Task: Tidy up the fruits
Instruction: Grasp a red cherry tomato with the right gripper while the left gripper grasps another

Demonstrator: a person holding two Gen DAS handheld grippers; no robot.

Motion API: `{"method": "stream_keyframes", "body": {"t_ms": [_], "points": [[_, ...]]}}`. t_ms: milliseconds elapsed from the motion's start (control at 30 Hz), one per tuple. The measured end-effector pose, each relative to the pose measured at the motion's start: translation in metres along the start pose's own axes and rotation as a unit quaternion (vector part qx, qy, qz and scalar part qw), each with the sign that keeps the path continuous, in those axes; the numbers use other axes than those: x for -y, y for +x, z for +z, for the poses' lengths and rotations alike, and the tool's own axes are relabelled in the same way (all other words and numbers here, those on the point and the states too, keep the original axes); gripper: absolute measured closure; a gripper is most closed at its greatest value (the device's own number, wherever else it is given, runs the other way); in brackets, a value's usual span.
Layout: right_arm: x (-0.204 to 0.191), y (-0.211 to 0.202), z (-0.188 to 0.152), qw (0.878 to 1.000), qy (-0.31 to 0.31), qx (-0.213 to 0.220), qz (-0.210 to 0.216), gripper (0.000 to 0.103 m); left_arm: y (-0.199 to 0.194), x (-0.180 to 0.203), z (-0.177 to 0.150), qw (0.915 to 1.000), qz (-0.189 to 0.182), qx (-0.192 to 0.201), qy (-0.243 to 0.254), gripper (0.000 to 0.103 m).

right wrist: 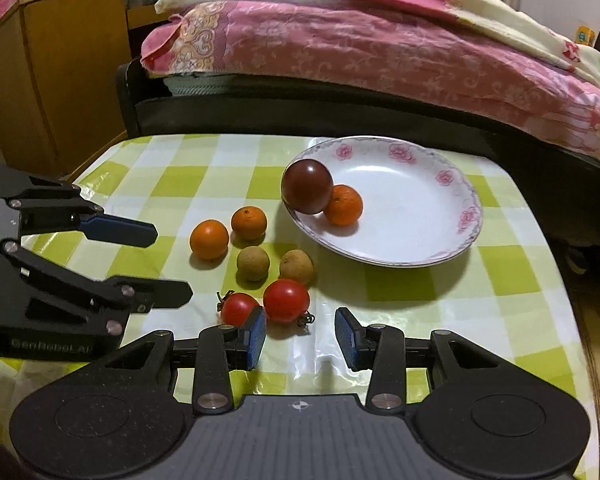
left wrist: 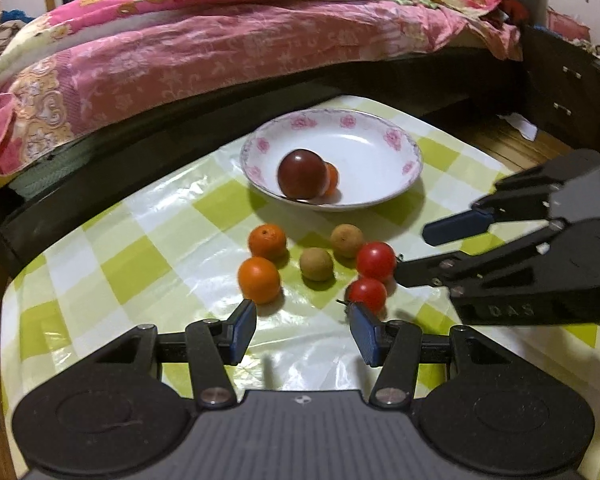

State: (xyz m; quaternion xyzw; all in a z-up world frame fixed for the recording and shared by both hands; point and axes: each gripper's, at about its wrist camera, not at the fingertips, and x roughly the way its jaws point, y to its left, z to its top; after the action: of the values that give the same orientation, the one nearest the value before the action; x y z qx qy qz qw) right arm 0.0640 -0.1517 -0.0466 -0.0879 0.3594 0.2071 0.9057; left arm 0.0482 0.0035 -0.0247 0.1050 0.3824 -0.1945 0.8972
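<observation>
A white floral plate holds a dark red plum and a small orange. On the checked cloth lie two oranges, two brown longans and two red tomatoes. My left gripper is open and empty, just short of the fruit. My right gripper is open and empty, its left finger beside the tomatoes.
A bed with a pink quilt runs along the table's far edge. A wooden cabinet stands at the left. A dark drawer unit stands at the right.
</observation>
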Motion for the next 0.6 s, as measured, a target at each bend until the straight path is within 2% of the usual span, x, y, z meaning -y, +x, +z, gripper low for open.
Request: {"method": "stream_keyframes", "body": {"t_ms": [233,400,600], "points": [[0.008,0.013,0.003,1.0,0.012,-0.006,0.016,0.067,0.006,0.013,-0.003,0.999,-0.032,-0.009,0.029,0.044],[0.01,0.021,0.008,0.999,0.013,-0.002,0.034,0.067,0.013,0.021,-0.001,0.998,-0.041,-0.008,0.047,0.044],[0.015,0.024,0.013,0.998,0.026,-0.008,0.049,0.067,0.023,0.024,0.002,0.9977,-0.048,-0.01,0.046,0.044]]}}
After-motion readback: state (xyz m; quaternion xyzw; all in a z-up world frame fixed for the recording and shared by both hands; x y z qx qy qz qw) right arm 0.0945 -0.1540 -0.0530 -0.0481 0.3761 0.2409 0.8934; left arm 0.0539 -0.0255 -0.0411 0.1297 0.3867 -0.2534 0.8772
